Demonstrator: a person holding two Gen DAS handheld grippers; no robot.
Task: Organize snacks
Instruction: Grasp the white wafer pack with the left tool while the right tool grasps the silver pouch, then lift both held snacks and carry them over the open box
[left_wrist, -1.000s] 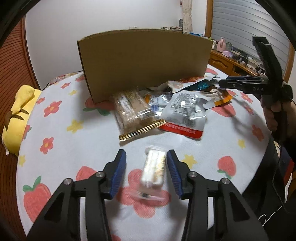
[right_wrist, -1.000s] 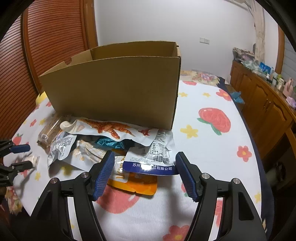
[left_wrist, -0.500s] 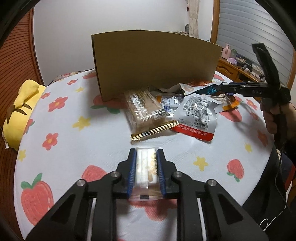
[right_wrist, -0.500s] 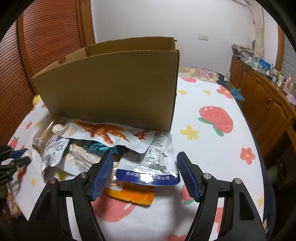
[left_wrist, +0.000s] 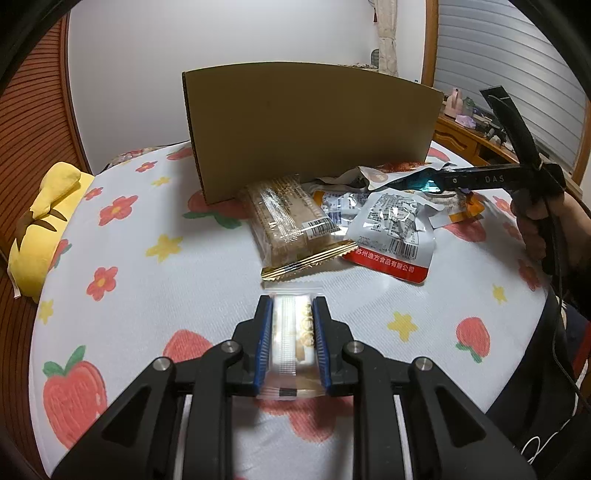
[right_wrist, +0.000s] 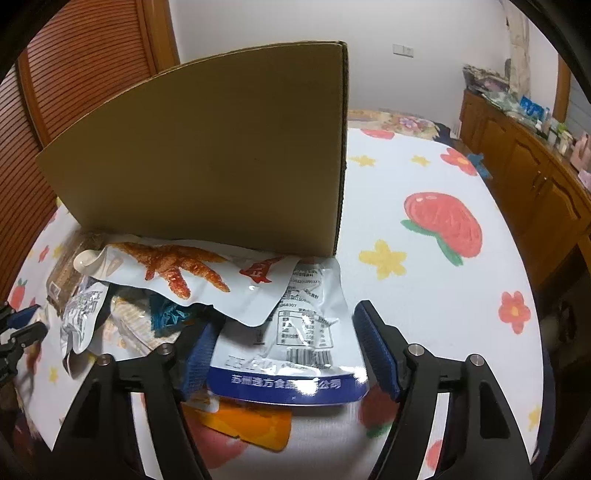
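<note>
The left gripper (left_wrist: 291, 332) is pinching a small clear snack packet (left_wrist: 293, 345), jaws having just closed on it, well in front of the cardboard box (left_wrist: 310, 125). Only the right wrist view shows the right gripper (right_wrist: 284, 350) spread wide around a blue-edged silver pouch (right_wrist: 295, 354), its pads not pressing it, just in front of the box, with a chicken-foot bag (right_wrist: 177, 269) leaning against that box.

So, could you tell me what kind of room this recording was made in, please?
Most likely a room in a home, perhaps a bedroom or living room: a table under a fruit-and-flower cloth, a wooden sideboard cluttered with small household items, and a yellow plush toy beside the table.
</note>
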